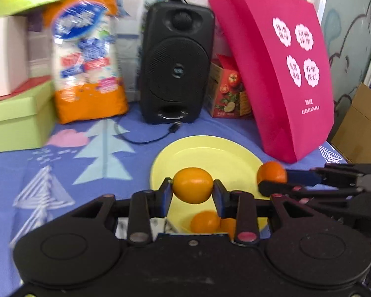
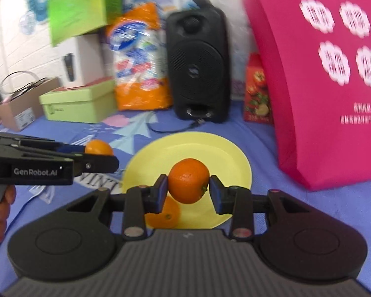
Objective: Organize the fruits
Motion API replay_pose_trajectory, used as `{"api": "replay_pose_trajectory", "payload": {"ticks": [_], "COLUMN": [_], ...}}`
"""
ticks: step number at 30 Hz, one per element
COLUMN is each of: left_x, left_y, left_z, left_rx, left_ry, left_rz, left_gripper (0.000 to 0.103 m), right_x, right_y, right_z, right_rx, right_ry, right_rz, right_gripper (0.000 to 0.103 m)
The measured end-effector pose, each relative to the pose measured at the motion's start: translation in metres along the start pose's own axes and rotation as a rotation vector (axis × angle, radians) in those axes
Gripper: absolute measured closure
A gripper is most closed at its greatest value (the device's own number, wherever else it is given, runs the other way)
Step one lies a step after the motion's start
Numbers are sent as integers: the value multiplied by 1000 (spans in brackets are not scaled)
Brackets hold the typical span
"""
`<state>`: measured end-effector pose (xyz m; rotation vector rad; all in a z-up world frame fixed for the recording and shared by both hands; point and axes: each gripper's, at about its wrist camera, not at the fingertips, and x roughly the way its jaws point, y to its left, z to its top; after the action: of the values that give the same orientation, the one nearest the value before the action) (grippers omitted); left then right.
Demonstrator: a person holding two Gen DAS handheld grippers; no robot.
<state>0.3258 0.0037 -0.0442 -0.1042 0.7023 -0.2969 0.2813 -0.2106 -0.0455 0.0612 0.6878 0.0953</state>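
Observation:
A yellow plate (image 1: 210, 153) lies on the blue patterned cloth; it also shows in the right wrist view (image 2: 197, 146). My left gripper (image 1: 193, 189) is shut on an orange (image 1: 193, 185) above the plate's near part. My right gripper (image 2: 188, 188) is shut on another orange (image 2: 188, 180) above the plate; it shows from the side at the plate's right edge (image 1: 272, 177). The left gripper shows left of the plate in the right wrist view (image 2: 99, 152). Two oranges (image 1: 205, 221) lie on the plate's near part, partly hidden by the fingers; one shows in the right wrist view (image 2: 167, 214).
Behind the plate stand a black speaker (image 1: 176, 61) with a cable (image 1: 146, 138), an orange and white pack (image 1: 86, 57), a red tomato box (image 1: 227, 91) and a pink bag (image 1: 284, 74). Green boxes (image 1: 14, 121) stand at the left, a cardboard box (image 1: 358, 133) at the right.

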Motion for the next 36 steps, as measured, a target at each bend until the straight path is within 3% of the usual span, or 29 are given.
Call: {"api": "replay_pose_trajectory", "payload": {"ticks": [5,8,9,10,12,15,17,19,23,29,32,33,35,36], "left_x": [47,54,52,50,46,34,18,2,-33,-119,-177,-197,-229,-243], "left_y": [0,-2,-3,-3,-2,0,3,4,-9,-18,-6,1,10,10], "left_z": [6,3,3,3,3,8,13,17,14,6,4,1,-8,-15], "left_rx": [8,39,46,52,55,20,-20,-35,48,143,71,8,-69,-72], "left_ry": [93,123,124,128,120,107,83,67,55,-10,-74,-102,-151,-181], "left_rz": [18,36,37,30,34,43,13,12,40,101,83,51,42,62], "left_gripper": [68,68,64,50,37,35,34,26,26,26,24,18,17,17], "right_x": [35,46,45,41,32,20,7,-12,-48,-100,-132,-143,-162,-168], "right_y": [-12,-16,-15,-14,-11,-13,-12,-11,-13,6,26,33,55,67], "right_z": [-1,-3,-4,-5,-3,2,6,10,24,42,57,61,65,66], "right_rx": [37,61,58,47,31,41,42,34,98,202,215,224,204,178], "right_ry": [57,101,98,90,78,53,35,3,-65,-179,-251,-275,-325,-328], "right_rz": [-23,-17,-6,5,14,10,11,9,44,216,323,371,427,452], "right_gripper": [67,66,65,63,49,47,47,47,47,47,47,47,36,37]}}
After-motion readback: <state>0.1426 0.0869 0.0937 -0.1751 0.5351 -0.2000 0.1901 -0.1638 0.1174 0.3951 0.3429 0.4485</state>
